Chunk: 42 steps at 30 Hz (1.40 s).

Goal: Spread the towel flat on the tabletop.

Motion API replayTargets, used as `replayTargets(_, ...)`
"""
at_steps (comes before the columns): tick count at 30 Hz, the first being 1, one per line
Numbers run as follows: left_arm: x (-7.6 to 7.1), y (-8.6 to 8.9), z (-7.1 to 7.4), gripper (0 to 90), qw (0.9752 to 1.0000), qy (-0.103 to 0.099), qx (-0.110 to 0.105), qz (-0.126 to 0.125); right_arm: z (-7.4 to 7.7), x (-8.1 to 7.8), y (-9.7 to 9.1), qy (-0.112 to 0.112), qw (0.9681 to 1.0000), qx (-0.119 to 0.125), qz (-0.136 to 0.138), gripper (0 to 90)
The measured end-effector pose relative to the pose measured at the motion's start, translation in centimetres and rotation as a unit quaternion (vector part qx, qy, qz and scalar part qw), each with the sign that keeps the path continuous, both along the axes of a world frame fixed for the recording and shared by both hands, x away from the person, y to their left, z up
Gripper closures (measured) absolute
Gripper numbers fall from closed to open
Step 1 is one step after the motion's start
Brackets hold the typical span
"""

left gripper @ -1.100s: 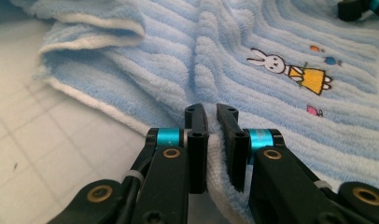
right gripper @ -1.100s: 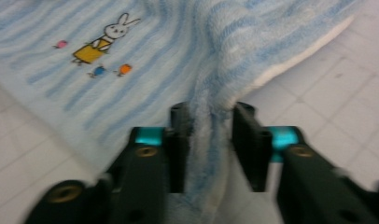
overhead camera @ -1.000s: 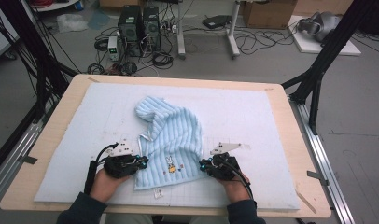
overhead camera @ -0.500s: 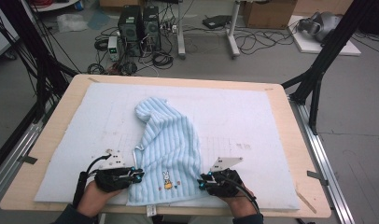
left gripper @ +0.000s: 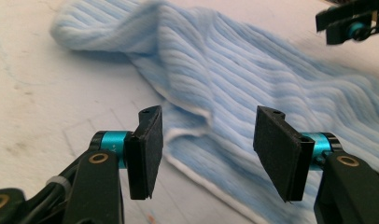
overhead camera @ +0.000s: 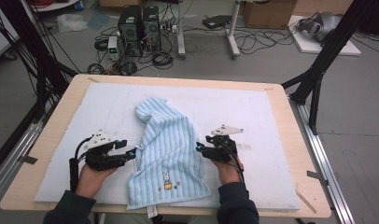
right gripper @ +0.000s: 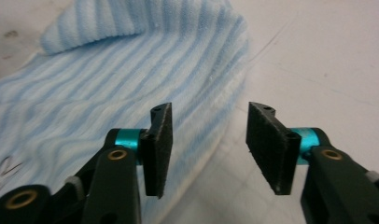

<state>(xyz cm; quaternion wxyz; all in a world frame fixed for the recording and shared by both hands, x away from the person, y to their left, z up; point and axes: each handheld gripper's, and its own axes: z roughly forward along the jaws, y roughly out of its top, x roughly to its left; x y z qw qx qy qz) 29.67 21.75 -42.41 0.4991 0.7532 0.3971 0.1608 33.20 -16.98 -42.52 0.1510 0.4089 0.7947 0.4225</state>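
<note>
A light blue striped towel (overhead camera: 166, 149) with a small rabbit patch lies lengthwise on the pale mat (overhead camera: 271, 121), its far end rumpled and its near edge at the table's front. My left gripper (overhead camera: 131, 153) is at the towel's left edge, jaws having just been opening. In the left gripper view the left gripper (left gripper: 208, 149) stands open, with the towel's white hem (left gripper: 192, 135) lying on the mat beyond the pads, which do not press it. My right gripper (overhead camera: 199, 148) is at the right edge, also just opened. In the right gripper view the right gripper (right gripper: 211, 144) stands open over the towel's edge (right gripper: 225, 102).
The mat covers most of a wooden table (overhead camera: 299, 140). Black frame posts (overhead camera: 318, 70) rise at both sides. Computers and cables (overhead camera: 141, 28) sit on the floor beyond the far edge. The towel's tag (overhead camera: 151, 212) hangs over the front edge.
Both grippers have let go of the towel's near corners and opened. They have moved away from the person along the towel's sides. The towel's near part now lies flat.
</note>
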Motion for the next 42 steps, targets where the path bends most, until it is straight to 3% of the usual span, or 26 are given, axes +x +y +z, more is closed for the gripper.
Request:
replayTargets(2,0.5,0.3,-0.3,42.8,0.9999,0.003,-0.007,0.007,-0.6,1.2,1.5,0.017,0.9994,-0.029,0.002,60.6)
replayTargets(4,0.5,0.4,-0.3,42.8,1.0,0.004,-0.005,0.006,-0.8,1.4,1.8,0.022,0.999,-0.039,0.004,64.6)
replayTargets(5,0.5,0.4,-0.4,43.0,1.0,0.005,-0.004,0.006,-1.2,1.6,2.2,0.035,0.9973,-0.062,0.018,79.6)
replayTargets(6,0.6,0.5,-0.5,43.0,1.0,0.005,-0.003,0.006,-1.2,1.6,2.2,0.035,0.9973,-0.062,0.018,79.6)
replayTargets(7,0.6,0.6,-0.5,43.2,0.9999,0.006,-0.004,0.008,-1.5,1.5,2.3,0.042,0.9962,-0.071,0.026,88.1)
replayTargets(10,0.6,1.0,-0.5,43.3,0.9999,0.004,-0.007,0.014,-1.2,0.8,1.9,0.043,0.9946,-0.089,0.032,89.1)
replayTargets(16,0.6,1.8,-0.6,43.8,0.9995,0.003,-0.015,0.026,-1.0,-2.0,-1.0,0.037,0.9941,-0.094,0.037,89.6)
replayTargets(20,0.8,1.9,-0.7,44.1,0.9993,0.003,-0.02,0.032,-1.1,-3.0,-2.9,0.034,0.9962,-0.073,0.034,89.3)
replayTargets(24,0.9,1.7,-0.6,44.2,0.9993,-0.004,-0.024,0.027,-0.7,-2.5,-2.7,0.019,0.9981,-0.053,0.024,76.8)
replayTargets(28,1.1,1.6,-0.7,44.1,0.9995,-0.006,-0.025,0.021,-0.1,-0.9,-1.2,0.001,0.998,-0.058,0.024,64.1)
replayTargets(33,1.2,1.6,-0.8,44.2,0.9995,-0.005,-0.026,0.02,-0.3,2.0,0.8,0.012,0.998,-0.061,0.006,54.8)
replayTargets(35,1.2,1.7,-0.8,44.1,0.9995,-0.005,-0.026,0.019,-0.7,3.0,1.5,0.025,0.9975,-0.066,0.001,56.7)
replayTargets(37,1.2,1.7,-0.8,44.1,0.9995,-0.005,-0.026,0.019,-1.2,3.7,2.0,0.042,0.996,-0.078,0.009,70.9)
replayTargets(38,1.2,1.8,-0.9,44.1,0.9995,-0.003,-0.025,0.019,-1.2,3.7,2.0,0.042,0.996,-0.078,0.009,70.9)
replayTargets(39,1.2,1.8,-0.9,44.2,0.9995,-0.004,-0.026,0.019,-1.3,3.8,2.1,0.045,0.9955,-0.078,0.029,84.3)
replayTargets(42,1.1,2.0,-1.0,44.2,0.9994,-0.002,-0.026,0.021,-1.1,3.4,2.2,0.037,0.9936,-0.096,0.045,86.1)
